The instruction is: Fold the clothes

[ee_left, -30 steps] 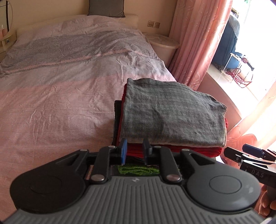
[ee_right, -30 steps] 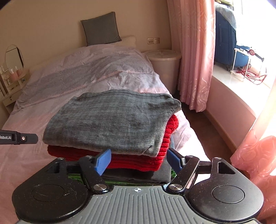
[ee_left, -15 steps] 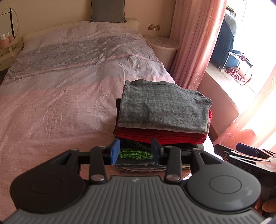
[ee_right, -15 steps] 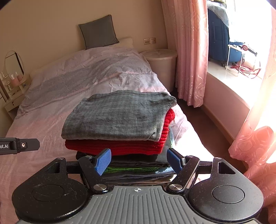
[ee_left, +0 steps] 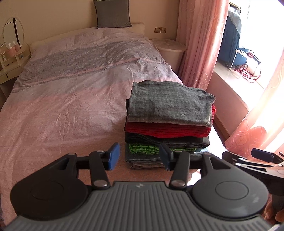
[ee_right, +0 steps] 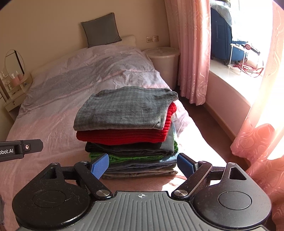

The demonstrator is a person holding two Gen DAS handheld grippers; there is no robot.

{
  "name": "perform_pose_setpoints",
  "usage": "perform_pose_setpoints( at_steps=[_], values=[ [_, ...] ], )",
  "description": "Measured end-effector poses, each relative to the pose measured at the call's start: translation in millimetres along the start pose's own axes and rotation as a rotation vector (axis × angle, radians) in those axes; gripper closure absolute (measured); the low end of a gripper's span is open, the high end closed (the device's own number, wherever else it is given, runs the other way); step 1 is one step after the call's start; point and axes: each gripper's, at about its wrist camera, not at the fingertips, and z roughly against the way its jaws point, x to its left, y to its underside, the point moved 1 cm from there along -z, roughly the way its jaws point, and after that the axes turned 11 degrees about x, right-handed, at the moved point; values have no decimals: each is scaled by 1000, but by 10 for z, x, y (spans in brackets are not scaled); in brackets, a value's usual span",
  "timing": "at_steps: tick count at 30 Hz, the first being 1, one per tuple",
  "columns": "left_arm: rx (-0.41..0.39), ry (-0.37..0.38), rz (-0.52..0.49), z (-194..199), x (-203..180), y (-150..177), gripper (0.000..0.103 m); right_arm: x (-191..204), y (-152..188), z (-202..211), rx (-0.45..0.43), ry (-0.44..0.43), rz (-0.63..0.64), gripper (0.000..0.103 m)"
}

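Observation:
A stack of folded clothes (ee_left: 168, 124) sits near the right front corner of the bed. A grey checked garment (ee_left: 168, 104) lies on top, over a red knit (ee_left: 166, 130), dark, green (ee_left: 143, 148) and denim layers. The stack also shows in the right wrist view (ee_right: 127, 128), with the grey garment (ee_right: 124, 110) on top. My left gripper (ee_left: 139, 159) is open and empty, just short of the stack's base. My right gripper (ee_right: 142, 165) is open and empty, its jaws spread wide before the stack's lowest layers. The right gripper's side shows at the left wrist view's right edge (ee_left: 257, 163).
The pink bed cover (ee_left: 62, 106) spreads to the left and back, with a grey pillow (ee_left: 111, 13) at the head. A round white side table (ee_left: 168, 48), pink curtains (ee_left: 197, 44), a window ledge (ee_right: 230, 85) and a vanity shelf (ee_left: 10, 58) surround the bed.
Both grippers have drawn back from the stack, so more of its lower layers show. The left gripper's jaws have opened wider. The stack has stayed in place.

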Motion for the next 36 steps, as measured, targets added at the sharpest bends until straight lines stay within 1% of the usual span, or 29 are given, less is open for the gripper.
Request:
perform_pose_setpoints(
  at_steps=[2, 3, 4, 6, 8, 10, 12, 16, 20, 25, 27, 31, 36],
  values=[
    [2, -7, -3, 31, -6, 52, 54, 22, 43, 57, 4, 11, 1, 12],
    [4, -9, -4, 45, -10, 81, 54, 34, 64, 85, 5, 16, 1, 5],
    [6, -12, -6, 59, -11, 111, 53, 45, 86, 118, 2, 19, -1, 2],
    [7, -18, -9, 87, -8, 167, 48, 61, 122, 178, 1, 17, -6, 2],
    [6, -21, -15, 119, -4, 212, 45, 81, 149, 220, 10, 17, -16, 2],
    [3, -23, -21, 148, 1, 252, 45, 105, 171, 266, 15, 23, -20, 1],
    [3, -27, -27, 167, 6, 282, 42, 128, 191, 314, 18, 31, -20, 1],
    [3, -29, -36, 190, 22, 324, 41, 167, 210, 396, 14, 44, -16, 1],
    [2, -36, -44, 201, 16, 355, 38, 195, 203, 408, 18, 53, -11, 1],
    [-6, -58, -61, 186, 9, 378, 30, 215, 192, 378, 27, 60, -7, 1],
    [-14, -71, -72, 175, -4, 385, 24, 213, 188, 355, 32, 64, -7, 1],
    [-10, -73, -72, 128, -5, 373, 23, 203, 180, 299, 45, 68, -15, 1],
    [11, -70, -78, 4, -14, 354, 23, 125, 152, 226, 55, 52, -46, 1]
  ],
)
